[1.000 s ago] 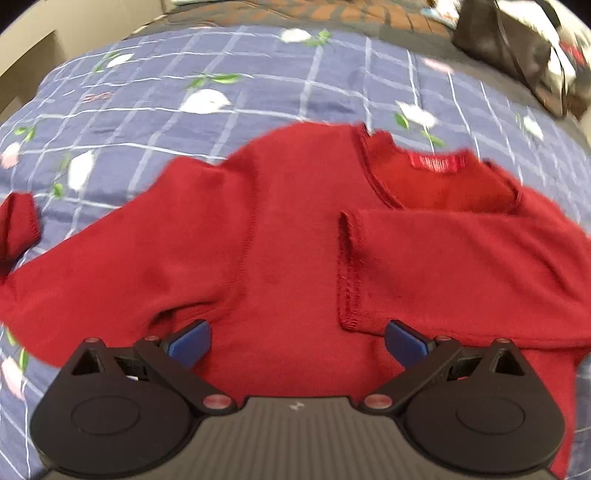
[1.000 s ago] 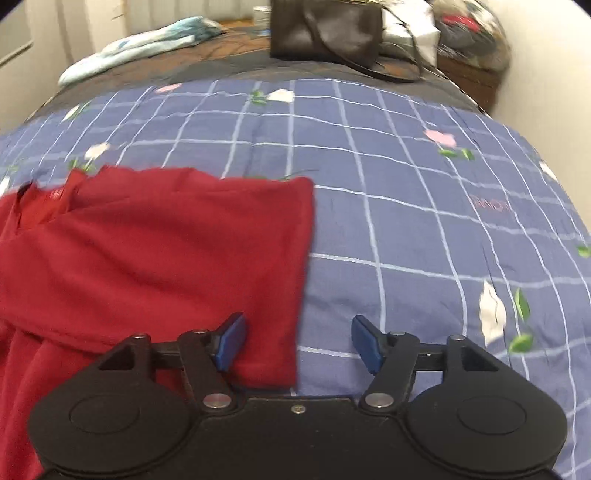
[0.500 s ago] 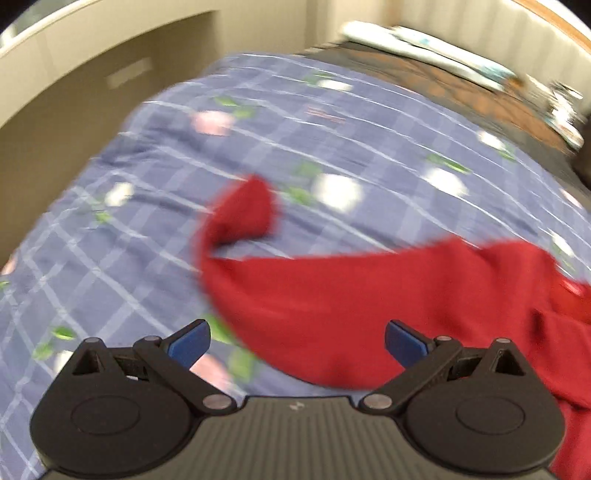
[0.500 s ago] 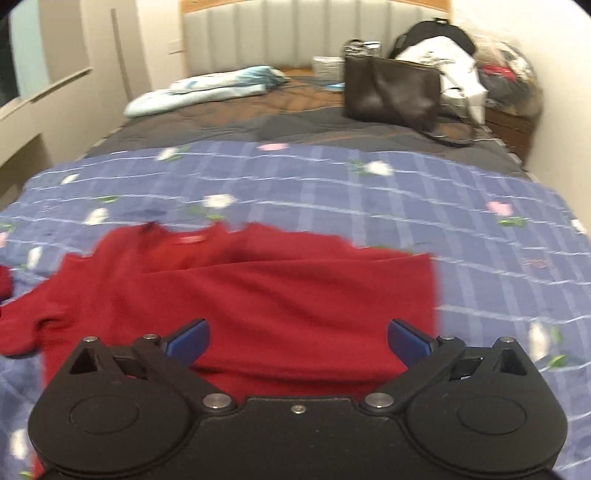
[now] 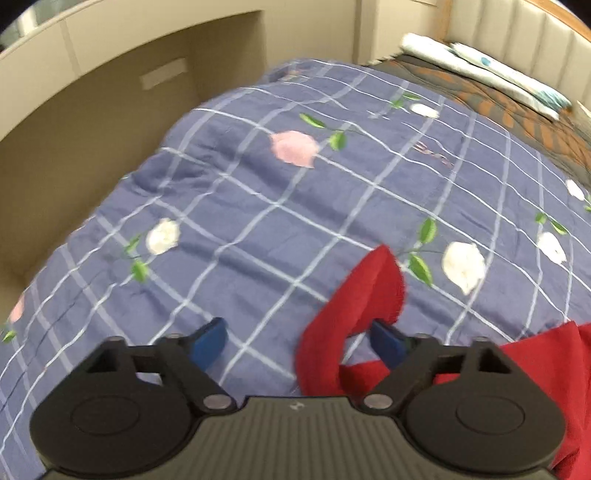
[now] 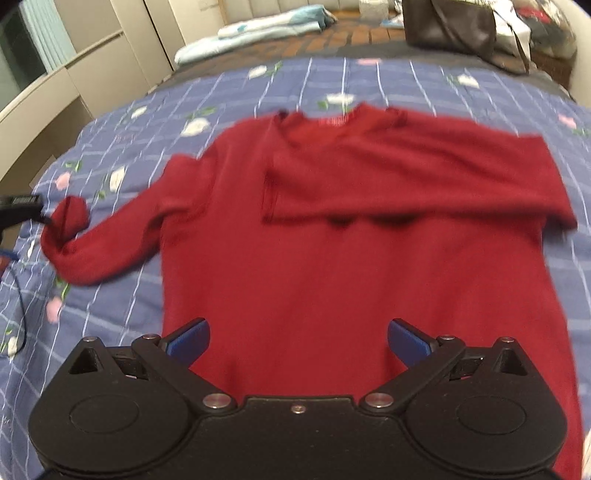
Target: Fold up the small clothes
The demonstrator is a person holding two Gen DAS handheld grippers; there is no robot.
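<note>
One red sweater (image 6: 351, 236) lies flat on the bed's blue checked quilt (image 5: 280, 206), neckline toward the headboard end. Its right-hand sleeve (image 6: 417, 177) is folded across the chest; the other sleeve (image 6: 110, 236) stretches outward from the sweater body, its cuff (image 5: 365, 295) curled up off the quilt.

The left gripper (image 5: 295, 341) is at that cuff. Its jaws are closing, and the cuff sits between them against the right-hand blue pad (image 5: 386, 341); the opposite pad stands clear of the cloth, so no clamp is visible. The right gripper (image 6: 297, 338) hangs over the sweater's lower body with jaws wide apart and nothing gripped.

Beyond the outstretched sleeve, open quilt runs to the bed edge, which meets a beige panel wall (image 5: 110, 122). On the sweater's far side, a strip of bare quilt reaches the right bed edge. Above the neckline, more clear quilt leads to a brown cover (image 6: 354, 37), a folded pale bedding roll (image 6: 258, 29) and a dark handbag (image 6: 450, 26).

The sweater hem is hidden behind the right gripper's body. Both views are motion-blurred, so the neck label is unreadable. A dark object with a cable (image 6: 18, 206) is cut off at the frame edge beside the cuff.
</note>
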